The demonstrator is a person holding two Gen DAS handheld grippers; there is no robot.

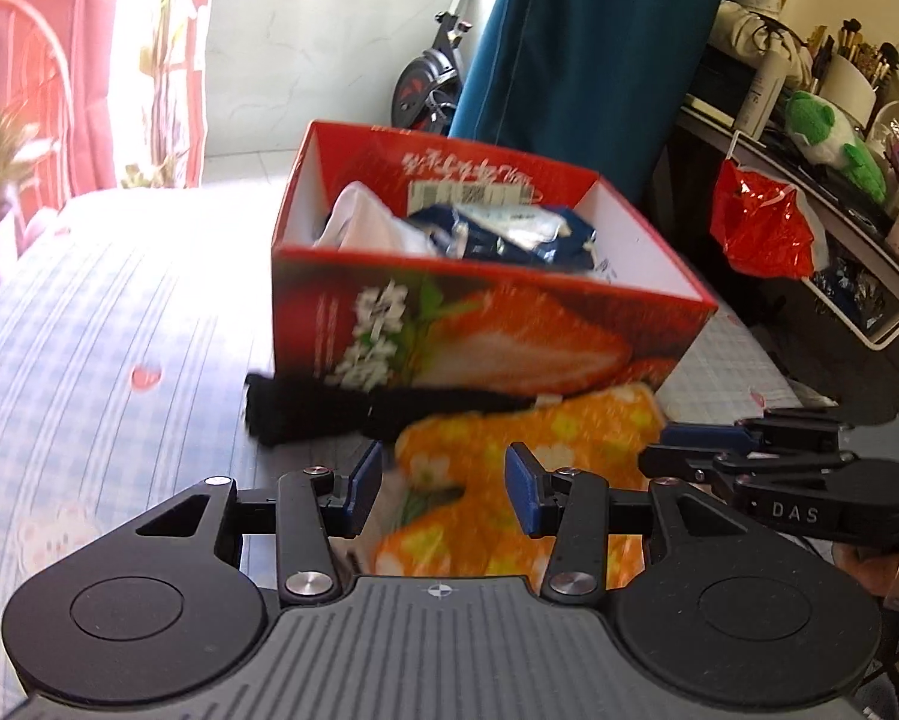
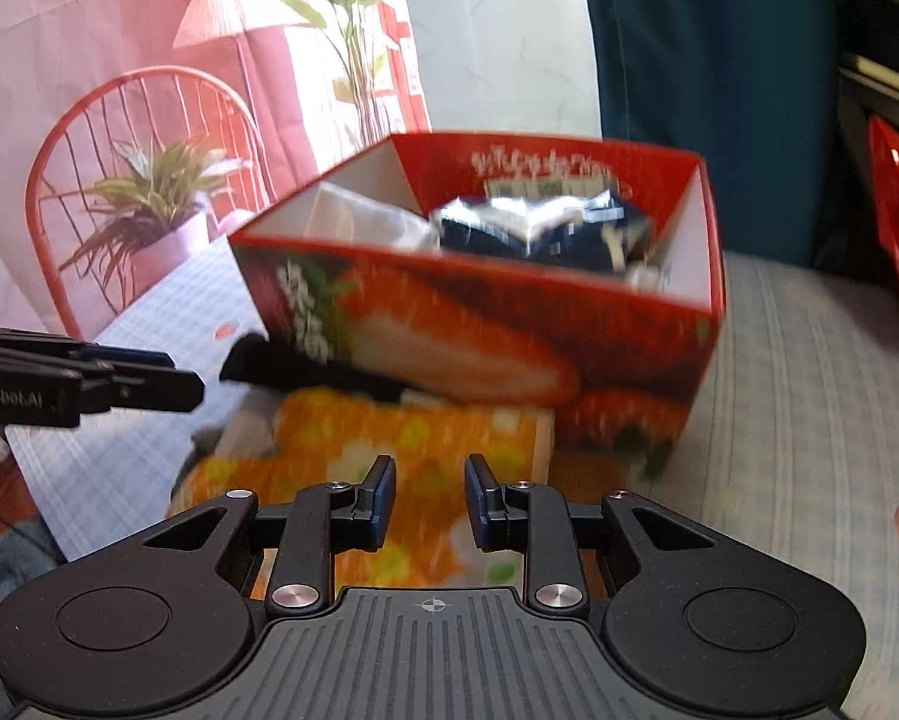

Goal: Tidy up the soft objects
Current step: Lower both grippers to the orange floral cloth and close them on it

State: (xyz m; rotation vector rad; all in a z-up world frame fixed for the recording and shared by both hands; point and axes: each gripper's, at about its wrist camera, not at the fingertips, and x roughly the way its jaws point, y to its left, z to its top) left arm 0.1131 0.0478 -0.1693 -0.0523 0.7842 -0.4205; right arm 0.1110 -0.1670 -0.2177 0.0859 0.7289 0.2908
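Both grippers, left point(image 1: 444, 489) and right point(image 2: 430, 503), are hovering with fingers partly apart, empty, over the orange floral cloth point(image 1: 527, 450) sitting just before the red box point(image 1: 485, 324).

"DAS" in pale capitals on the black side of the right gripper point(image 1: 689, 450), seen in the left wrist view near the right edge. "enRobot.AI", cut off at the start by the frame edge, on the black side of the left gripper point(image 2: 149, 375), seen in the right wrist view at the left edge. Large white Chinese characters on the front wall of the red box point(image 1: 509, 354), beside a printed strawberry, too blurred to read. More white characters printed upside down on the inner far wall of the same box, likewise unreadable. White label on the dark blue packet point(image 1: 509, 231) inside the box, print too small to make out.
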